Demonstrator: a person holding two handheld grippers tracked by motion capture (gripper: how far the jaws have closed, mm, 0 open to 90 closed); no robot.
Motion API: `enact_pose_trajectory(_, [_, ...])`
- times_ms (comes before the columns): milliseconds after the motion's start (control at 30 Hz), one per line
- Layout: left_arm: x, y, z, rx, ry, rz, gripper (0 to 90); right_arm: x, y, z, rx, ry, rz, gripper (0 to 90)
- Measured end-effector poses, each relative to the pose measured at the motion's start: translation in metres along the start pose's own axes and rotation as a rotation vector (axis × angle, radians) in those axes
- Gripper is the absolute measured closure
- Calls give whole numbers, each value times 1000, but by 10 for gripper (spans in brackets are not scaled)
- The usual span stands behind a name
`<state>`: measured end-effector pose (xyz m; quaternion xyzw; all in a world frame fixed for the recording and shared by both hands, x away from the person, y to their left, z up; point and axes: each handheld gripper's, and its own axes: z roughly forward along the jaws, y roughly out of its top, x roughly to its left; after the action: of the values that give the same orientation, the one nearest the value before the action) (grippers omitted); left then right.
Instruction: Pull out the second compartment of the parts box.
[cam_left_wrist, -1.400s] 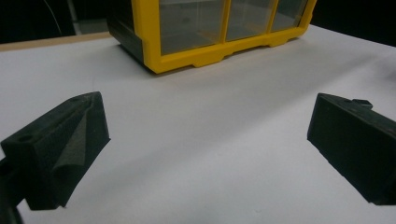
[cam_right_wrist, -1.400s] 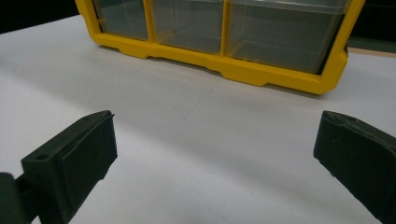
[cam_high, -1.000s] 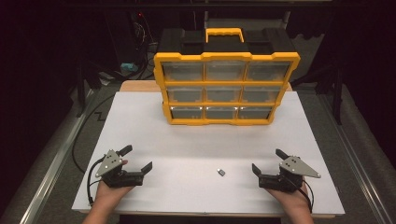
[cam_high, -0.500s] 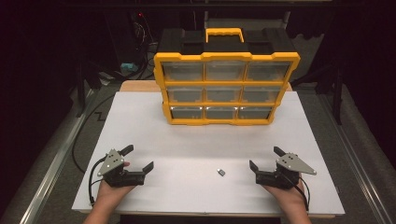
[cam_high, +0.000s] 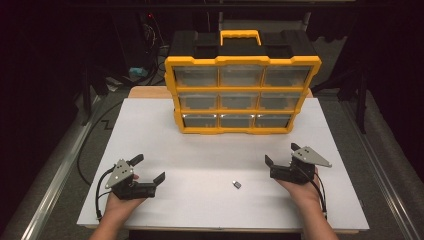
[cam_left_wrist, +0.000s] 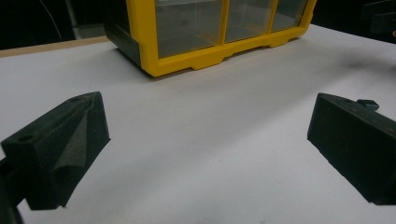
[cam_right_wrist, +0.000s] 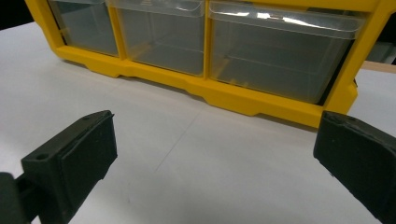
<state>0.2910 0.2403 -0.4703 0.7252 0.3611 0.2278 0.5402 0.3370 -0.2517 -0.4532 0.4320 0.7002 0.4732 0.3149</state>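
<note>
Left gripper (cam_high: 149, 169) near the table's (cam_high: 210, 150) front-left, held in a hand, jaws spread wide, nothing between them. In the left gripper view its jaws point at the organizer's corner across bare white surface. Small dark part (cam_high: 237, 184) lies flat on the table between the 2 grippers, nearer the right one, touching neither. Right gripper (cam_high: 280, 155) at front-right, jaws spread, empty. Yellow drawer organizer (cam_high: 242, 90) stands upright at the back, 3 rows of 3 clear drawers, all closed.
</note>
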Motion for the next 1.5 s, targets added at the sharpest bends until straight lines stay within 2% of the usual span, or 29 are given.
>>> enact_pose_trajectory(233, [0,0,4,16,3,-4,2,-7,10,15,-9,-14,9,2])
enact_pose_trajectory(300, [0,0,4,9,9,10,2,-8,11,20,5,-25,-8,2])
enact_pose_trajectory(400, [0,1,3,8,8,12,2,-10,11,24,12,-25,-13,3])
enact_pose_trajectory(500, [0,1,2,7,10,9,2,-14,9,29,18,-27,6,3])
enact_pose_trajectory(567, [0,0,2,6,10,11,2,-14,8,30,37,-26,2,3])
enact_pose_trajectory(633, [0,1,2,5,6,1,3,-13,8,30,38,-29,-5,3])
enact_pose_trajectory(867, [-1,0,4,3,7,15,2,-14,9,28,31,-30,-7,2])
enact_pose_trajectory(1033, [-1,0,4,17,4,27,3,-12,7,28,60,-36,-50,2])
enact_pose_trajectory(1167, [-1,1,2,-4,4,14,3,-12,6,26,82,-33,-62,2])
enact_pose_trajectory(1400, [-2,1,1,-5,4,23,3,-10,3,19,112,-46,-123,2])
enact_pose_trajectory(1500, [-2,1,2,-2,2,27,2,-11,1,19,129,-44,-133,2])
